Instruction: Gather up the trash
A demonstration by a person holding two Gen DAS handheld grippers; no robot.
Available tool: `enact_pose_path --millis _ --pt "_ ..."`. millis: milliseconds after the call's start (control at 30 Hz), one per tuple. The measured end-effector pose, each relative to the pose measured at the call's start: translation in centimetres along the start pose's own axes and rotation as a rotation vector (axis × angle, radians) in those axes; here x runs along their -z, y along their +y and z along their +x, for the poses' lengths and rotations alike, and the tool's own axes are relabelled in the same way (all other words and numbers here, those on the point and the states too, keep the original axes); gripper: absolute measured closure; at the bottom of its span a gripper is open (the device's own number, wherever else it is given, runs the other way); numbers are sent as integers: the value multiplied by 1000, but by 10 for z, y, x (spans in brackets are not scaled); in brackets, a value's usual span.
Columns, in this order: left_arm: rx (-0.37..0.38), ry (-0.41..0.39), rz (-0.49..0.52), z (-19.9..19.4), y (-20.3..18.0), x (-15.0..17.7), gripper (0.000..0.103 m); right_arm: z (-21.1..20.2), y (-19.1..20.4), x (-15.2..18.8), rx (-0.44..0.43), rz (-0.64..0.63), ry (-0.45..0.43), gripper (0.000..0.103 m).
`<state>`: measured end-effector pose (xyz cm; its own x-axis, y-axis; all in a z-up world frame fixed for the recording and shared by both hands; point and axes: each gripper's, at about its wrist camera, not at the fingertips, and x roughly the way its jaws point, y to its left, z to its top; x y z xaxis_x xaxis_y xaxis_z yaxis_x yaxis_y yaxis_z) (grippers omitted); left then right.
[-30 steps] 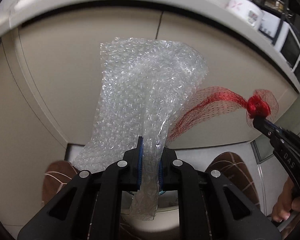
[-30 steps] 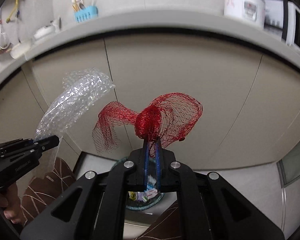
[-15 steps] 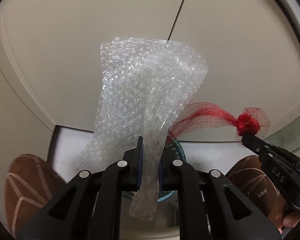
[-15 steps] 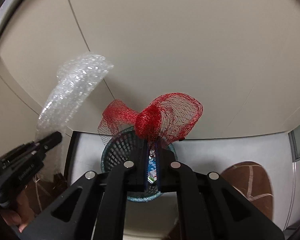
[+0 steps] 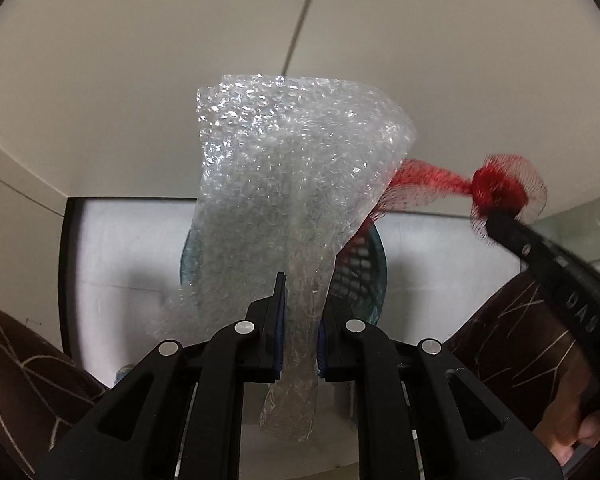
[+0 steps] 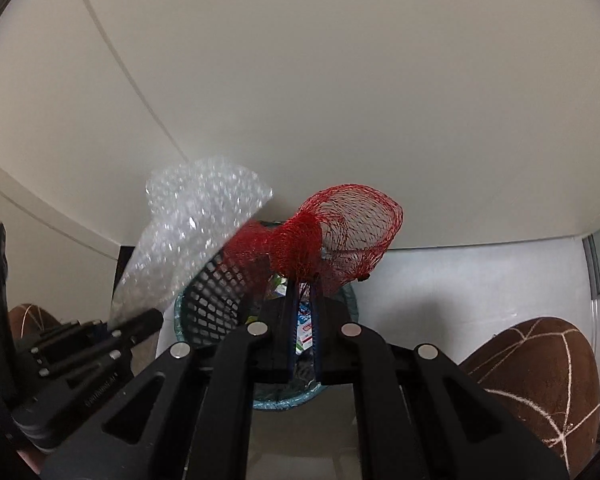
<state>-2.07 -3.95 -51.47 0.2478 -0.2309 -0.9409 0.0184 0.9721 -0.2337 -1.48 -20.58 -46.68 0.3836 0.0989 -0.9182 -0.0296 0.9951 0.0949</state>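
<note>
Left wrist view: left gripper (image 5: 300, 316) clamps bubble wrap (image 5: 296, 200), which screens the teal basket (image 5: 374, 276) below; brown slippers (image 5: 28, 364) flank it. Right wrist view: right gripper (image 6: 302, 312) pinches red mesh netting (image 6: 332, 236) above the basket (image 6: 208, 308), beside beige cabinet doors (image 6: 340, 100).

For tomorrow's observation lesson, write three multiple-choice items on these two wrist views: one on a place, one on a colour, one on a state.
1. Where is the basket?
A. On a shelf
B. On the floor below both grippers
C. In a sink

2. What colour is the net?
A. Red
B. Green
C. Yellow

3. How is the left gripper?
A. Open, empty
B. Shut, empty
C. Shut on bubble wrap

Answers:
1 B, the basket stands on pale floor under the fingers.
2 A, the mesh in the right gripper is red.
3 C, the wrap is pinched between its pads.
</note>
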Motion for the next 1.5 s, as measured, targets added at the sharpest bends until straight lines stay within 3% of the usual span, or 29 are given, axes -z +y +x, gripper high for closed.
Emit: enact_pose_path --millis 133,233,367,467,533,600,733,933,1200,1367,1500 --pt "2 -9 52 1 -10 3 86 -5 -1 -2 36 29 -27 98" --pt "-10 -21 77 1 -12 7 73 -12 0 -1 62 52 -49 98" --pt "-9 -17 77 2 -14 7 65 -21 -1 -1 83 75 -90 98" --pt "-27 -35 89 -3 -16 8 54 -27 2 0 53 73 -109 98" --pt "-56 -60 86 -8 -15 7 33 -28 10 1 33 44 -105 98" --pt "-87 -93 89 -14 -11 5 30 -26 18 3 6 10 -90 97" --pt "-124 -158 89 -31 -6 2 14 -10 25 1 -29 -48 -18 97" --pt "-139 -183 45 -40 14 -6 6 8 37 3 -71 -102 88 96" --pt "-152 -155 19 -37 18 -10 6 27 37 8 -95 -146 162 95" --pt "-144 -145 -13 -36 25 -10 6 28 41 11 -84 -158 138 64" --pt "-145 -145 -27 -35 28 -9 6 25 38 10 -79 -143 124 51"
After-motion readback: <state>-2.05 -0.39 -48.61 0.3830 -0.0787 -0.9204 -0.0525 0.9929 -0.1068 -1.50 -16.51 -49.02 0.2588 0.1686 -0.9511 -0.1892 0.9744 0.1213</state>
